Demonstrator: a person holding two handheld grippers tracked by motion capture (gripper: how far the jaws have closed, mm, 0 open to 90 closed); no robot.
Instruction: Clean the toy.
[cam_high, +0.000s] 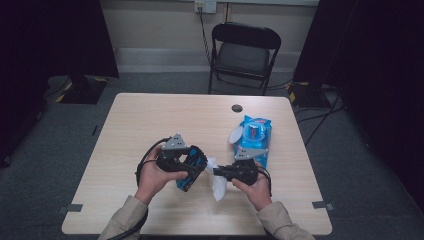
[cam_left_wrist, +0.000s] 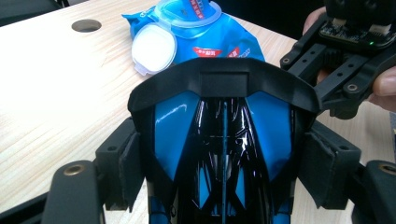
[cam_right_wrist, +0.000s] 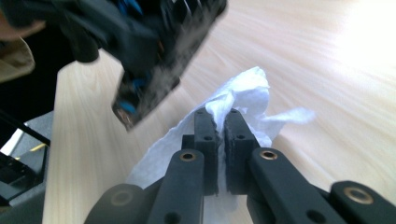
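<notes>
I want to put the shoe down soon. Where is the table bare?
Bare wood runs along the table's far-left half, from the left edge to the hole. The right side holds the wipes pack. The near middle is crowded: left gripper with the shoe, right gripper with a wipe.

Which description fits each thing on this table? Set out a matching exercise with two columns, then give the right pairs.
Things:
1. white wipe
2. blue and black object
3. wipes pack
4. round hole

Descriptions:
A. lies on the table with its lid flipped open
B. pinched between the right gripper's jaws
C. clamped between the left gripper's jaws
D. cut in the tabletop near its far edge

Pairs: 1-B, 2-C, 3-A, 4-D
</notes>
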